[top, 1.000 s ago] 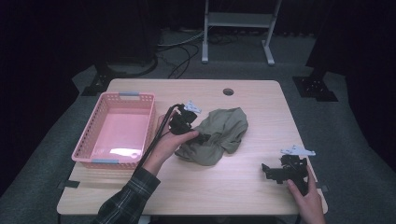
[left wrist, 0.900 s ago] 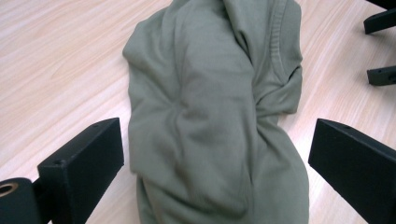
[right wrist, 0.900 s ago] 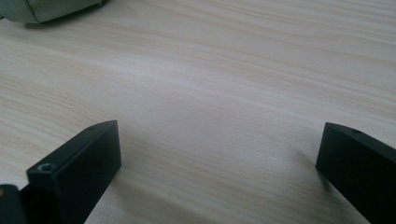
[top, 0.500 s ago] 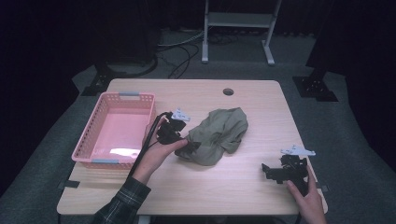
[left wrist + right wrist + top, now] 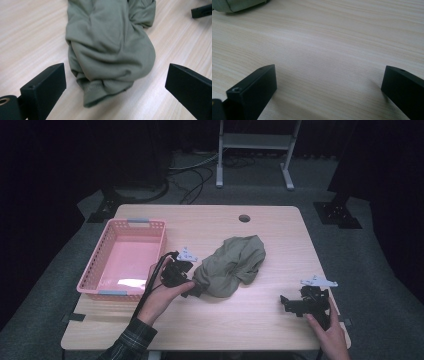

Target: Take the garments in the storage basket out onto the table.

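An olive-green crumpled cloth [image 5: 233,264] lies in the middle of the wooden table [image 5: 260,325]. My left gripper [image 5: 195,289] is open at the cloth's near-left end. In the left gripper view the cloth's [image 5: 110,50] folded hem sits between the two wide-apart jaws, untouched by either. My right gripper [image 5: 287,302] rests low over the table near the front right corner, open. Bare wood [image 5: 332,55] lies between its jaws, and a corner of the cloth [image 5: 234,5] shows at the top left of the right gripper view.
A pink plastic basket [image 5: 98,265] stands empty at the table's left side. A round cable hole [image 5: 244,218] sits near the far edge. Beyond the table are a dark floor with cables and a metal stand [image 5: 255,150].
My left gripper has slid back toward the person, from the cloth's left side to its near-left end. The cloth has shifted slightly. The right gripper has stayed put.
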The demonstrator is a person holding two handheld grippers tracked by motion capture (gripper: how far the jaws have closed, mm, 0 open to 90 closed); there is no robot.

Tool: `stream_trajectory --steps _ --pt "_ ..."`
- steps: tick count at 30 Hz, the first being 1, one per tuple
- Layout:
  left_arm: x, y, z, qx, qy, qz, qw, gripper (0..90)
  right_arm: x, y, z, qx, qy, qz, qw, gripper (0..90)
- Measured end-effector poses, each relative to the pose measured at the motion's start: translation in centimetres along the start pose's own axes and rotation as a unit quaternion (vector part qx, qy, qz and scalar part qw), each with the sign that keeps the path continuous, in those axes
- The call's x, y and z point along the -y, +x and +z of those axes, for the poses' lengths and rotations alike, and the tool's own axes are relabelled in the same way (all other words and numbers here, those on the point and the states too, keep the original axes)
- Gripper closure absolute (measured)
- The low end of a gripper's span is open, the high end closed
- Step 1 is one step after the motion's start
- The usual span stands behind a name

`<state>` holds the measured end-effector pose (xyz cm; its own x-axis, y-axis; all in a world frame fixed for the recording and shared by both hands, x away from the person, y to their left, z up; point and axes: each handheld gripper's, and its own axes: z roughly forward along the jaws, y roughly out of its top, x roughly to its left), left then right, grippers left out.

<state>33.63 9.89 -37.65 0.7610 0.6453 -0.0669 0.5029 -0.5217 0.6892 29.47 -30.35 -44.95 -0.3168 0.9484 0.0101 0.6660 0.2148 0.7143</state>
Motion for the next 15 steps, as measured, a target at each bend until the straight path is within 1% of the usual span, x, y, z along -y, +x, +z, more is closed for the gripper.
stream_trajectory --steps 6,8,15 --pt "1.7 -0.4 0.8 0.004 0.022 -0.005 0.9997 2.9 0.0 0.0 0.0 0.0 0.0 0.0 1.0 0.0" --pt "2.1 -0.5 0.9 0.007 0.024 -0.009 0.9996 2.9 0.0 0.0 0.0 0.0 0.0 0.0 1.0 0.0" --pt "3.6 -0.7 1.0 0.012 0.039 -0.015 0.999 2.9 0.0 0.0 0.0 0.0 0.0 0.0 1.0 0.0"
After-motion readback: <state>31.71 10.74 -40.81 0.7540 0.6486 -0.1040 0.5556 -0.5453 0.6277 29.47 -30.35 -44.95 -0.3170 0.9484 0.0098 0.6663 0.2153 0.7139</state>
